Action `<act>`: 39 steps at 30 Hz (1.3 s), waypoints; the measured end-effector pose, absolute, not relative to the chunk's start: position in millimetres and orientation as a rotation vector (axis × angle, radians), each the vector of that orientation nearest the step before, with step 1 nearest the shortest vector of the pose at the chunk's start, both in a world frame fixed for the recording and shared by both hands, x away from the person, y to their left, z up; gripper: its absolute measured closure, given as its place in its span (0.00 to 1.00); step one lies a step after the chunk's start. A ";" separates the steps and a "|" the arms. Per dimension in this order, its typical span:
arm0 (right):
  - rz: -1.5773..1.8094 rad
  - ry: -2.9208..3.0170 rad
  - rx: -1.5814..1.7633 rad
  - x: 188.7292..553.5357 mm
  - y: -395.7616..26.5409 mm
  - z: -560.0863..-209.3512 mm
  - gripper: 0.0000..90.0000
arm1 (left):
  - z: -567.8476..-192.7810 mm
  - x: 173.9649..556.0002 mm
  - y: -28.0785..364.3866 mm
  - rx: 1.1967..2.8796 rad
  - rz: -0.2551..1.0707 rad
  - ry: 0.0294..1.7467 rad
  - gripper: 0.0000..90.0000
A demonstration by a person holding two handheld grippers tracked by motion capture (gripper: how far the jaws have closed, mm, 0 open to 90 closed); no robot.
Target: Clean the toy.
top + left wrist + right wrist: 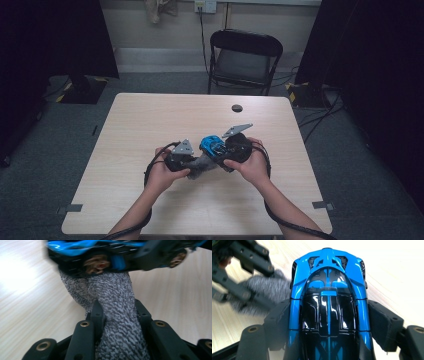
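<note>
A blue and black toy car [328, 300] sits lengthwise between the jaws of my right gripper [329, 322], whose pads press on both of its sides. In the high view the car [212, 144] is held above the table's middle, next to that gripper [227, 150]. My left gripper [120, 315] is shut on a grey speckled cloth [117, 312], which reaches up to the car's underside [100, 263] with its wheels. In the high view the cloth [201, 166] hangs between the two hands, and the left gripper [192, 162] sits just left of it.
The light wooden table [150, 120] has a small dark round hole [237, 108] near its far edge. A black folding chair [244, 60] stands behind the table. Cables trail from both grippers past the person's forearms.
</note>
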State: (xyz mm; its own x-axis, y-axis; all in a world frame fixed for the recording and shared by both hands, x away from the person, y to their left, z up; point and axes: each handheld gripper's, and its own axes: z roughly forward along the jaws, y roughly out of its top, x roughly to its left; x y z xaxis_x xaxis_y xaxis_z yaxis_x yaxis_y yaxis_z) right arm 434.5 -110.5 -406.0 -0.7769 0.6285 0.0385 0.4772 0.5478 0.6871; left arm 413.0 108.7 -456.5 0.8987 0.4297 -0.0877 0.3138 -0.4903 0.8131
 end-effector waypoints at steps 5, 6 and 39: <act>1.037 2.575 0.943 437.2 -106.0 -408.2 0.29 | -461.2 406.0 100.8 2.113 0.125 0.513 0.76; 1.037 2.577 0.948 437.8 -105.5 -408.7 0.29 | -462.4 405.0 99.8 2.108 0.118 0.509 0.76; 1.068 2.573 0.961 439.5 -103.9 -403.8 0.29 | -451.1 429.9 136.9 2.123 0.260 0.682 0.75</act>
